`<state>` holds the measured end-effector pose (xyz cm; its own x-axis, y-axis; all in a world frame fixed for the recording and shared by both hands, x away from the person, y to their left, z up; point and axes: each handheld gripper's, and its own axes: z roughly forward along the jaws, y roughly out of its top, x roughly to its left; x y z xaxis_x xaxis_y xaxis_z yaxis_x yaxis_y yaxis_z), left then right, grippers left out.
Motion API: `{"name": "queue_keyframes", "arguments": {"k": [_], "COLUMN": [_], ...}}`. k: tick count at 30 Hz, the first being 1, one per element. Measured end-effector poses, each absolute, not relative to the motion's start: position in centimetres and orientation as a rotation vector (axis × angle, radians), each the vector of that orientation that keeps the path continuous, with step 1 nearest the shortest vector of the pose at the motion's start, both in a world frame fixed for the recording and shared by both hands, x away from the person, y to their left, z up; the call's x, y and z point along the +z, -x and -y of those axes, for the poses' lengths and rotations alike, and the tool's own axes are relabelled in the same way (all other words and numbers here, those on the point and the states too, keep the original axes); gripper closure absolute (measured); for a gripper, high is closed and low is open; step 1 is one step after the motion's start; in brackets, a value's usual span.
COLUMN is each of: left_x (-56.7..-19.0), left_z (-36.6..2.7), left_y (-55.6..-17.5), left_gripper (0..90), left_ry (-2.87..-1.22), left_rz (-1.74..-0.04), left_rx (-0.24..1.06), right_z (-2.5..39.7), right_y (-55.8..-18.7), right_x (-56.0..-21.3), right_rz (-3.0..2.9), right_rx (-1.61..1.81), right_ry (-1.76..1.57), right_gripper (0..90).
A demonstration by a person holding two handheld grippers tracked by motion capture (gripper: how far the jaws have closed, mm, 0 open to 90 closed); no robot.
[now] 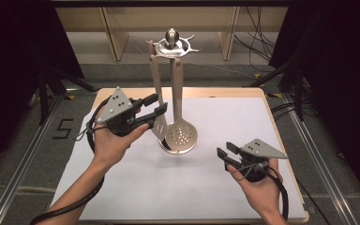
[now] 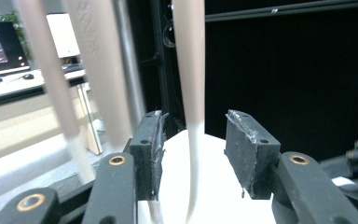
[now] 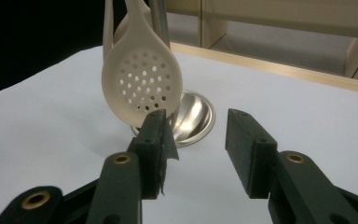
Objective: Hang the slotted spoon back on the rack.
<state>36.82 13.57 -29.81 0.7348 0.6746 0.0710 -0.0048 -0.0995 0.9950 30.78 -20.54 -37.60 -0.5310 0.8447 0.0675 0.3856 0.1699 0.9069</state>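
Your left gripper (image 1: 155,104) gapes around the hanging spatula (image 1: 157,89), a pale beige slotted blade; your right gripper (image 1: 228,152) rests apart.

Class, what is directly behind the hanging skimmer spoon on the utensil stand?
Behind the skimmer spoon rise the stand's steel post and a second pale utensil; the spoon covers that utensil's lower end.

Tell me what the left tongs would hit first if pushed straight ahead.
Probably the slotted turner: the left tongs stand open at its handle, which hangs between the jaws in the left gripper view. Depth is unclear.
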Motion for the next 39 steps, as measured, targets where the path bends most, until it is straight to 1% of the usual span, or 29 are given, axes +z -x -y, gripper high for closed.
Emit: {"name": "queue_keyframes", "arguments": {"k": [2, 4, 5, 7, 10, 11, 17, 21, 24, 27, 31, 36, 37, 39], "left_x": [-30.4, -31.0, -31.2, -31.8, -32.7, -33.0, -34.8, -36.0, -37.0, -38.1, -39.3, -40.2, -40.4, -40.8], "left_z": [-14.2, -14.6, -14.9, -15.5, -16.4, -16.7, -18.2, -19.0, -19.2, -19.4, -19.7, -19.9, -19.9, -19.9], "left_y": [-36.5, -36.1, -36.0, -35.7, -35.6, -35.6, -35.5, -35.5, -35.3, -35.2, -35.2, -35.1, -35.0, -35.1], "left_gripper": [55.7, 55.2, 55.0, 54.7, 54.2, 53.9, 53.3, 52.6, 51.9, 51.4, 50.1, 48.9, 48.7, 48.5], "left_ry": [-1.585, -1.589, -1.595, -1.604, -1.603, -1.599, -1.612, -1.607, -1.62, -1.63, -1.627, -1.621, -1.62, -1.621], "left_rz": [-0.569, -0.58, -0.583, -0.592, -0.619, -0.626, -0.676, -0.693, -0.71, -0.728, -0.76, -0.79, -0.795, -0.795], "left_rx": [0.64, 0.639, 0.647, 0.662, 0.669, 0.668, 0.687, 0.697, 0.689, 0.681, 0.671, 0.663, 0.656, 0.651], "right_z": [20.6, 20.9, 20.8, 21.1, 21.2, 21.5, 21.7, 22.2, 22.2, 22.6, 22.6, 22.8, 22.6, 22.6], "right_y": [-30.6, -30.8, -30.5, -30.8, -30.6, -30.8, -30.8, -31.0, -30.9, -31.2, -31.2, -31.4, -31.1, -31.2], "right_x": [-37.6, -37.7, -37.6, -37.8, -37.8, -37.9, -38.2, -38.4, -38.6, -38.8, -39.0, -39.3, -39.2, -39.4], "right_rz": [-1.996, -1.994, -1.996, -1.992, -1.991, -1.992, -1.972, -1.988, -1.974, -1.972, -1.971, -1.971, -1.984, -1.981], "right_rx": [1.327, 1.319, 1.321, 1.319, 1.305, 1.296, 1.32, 1.293, 1.291, 1.268, 1.279, 1.275, 1.27, 1.276], "right_ry": [-1.215, -1.178, -1.237, -1.172, -1.238, -1.188, -1.245, -1.221, -1.274, -1.219, -1.266, -1.237, -1.29, -1.291], "right_gripper": [59.1, 59.1, 59.1, 59.1, 59.1, 59.1, 59.1, 59.1, 59.1, 59.1, 59.1, 59.1, 59.1, 59.1]}}
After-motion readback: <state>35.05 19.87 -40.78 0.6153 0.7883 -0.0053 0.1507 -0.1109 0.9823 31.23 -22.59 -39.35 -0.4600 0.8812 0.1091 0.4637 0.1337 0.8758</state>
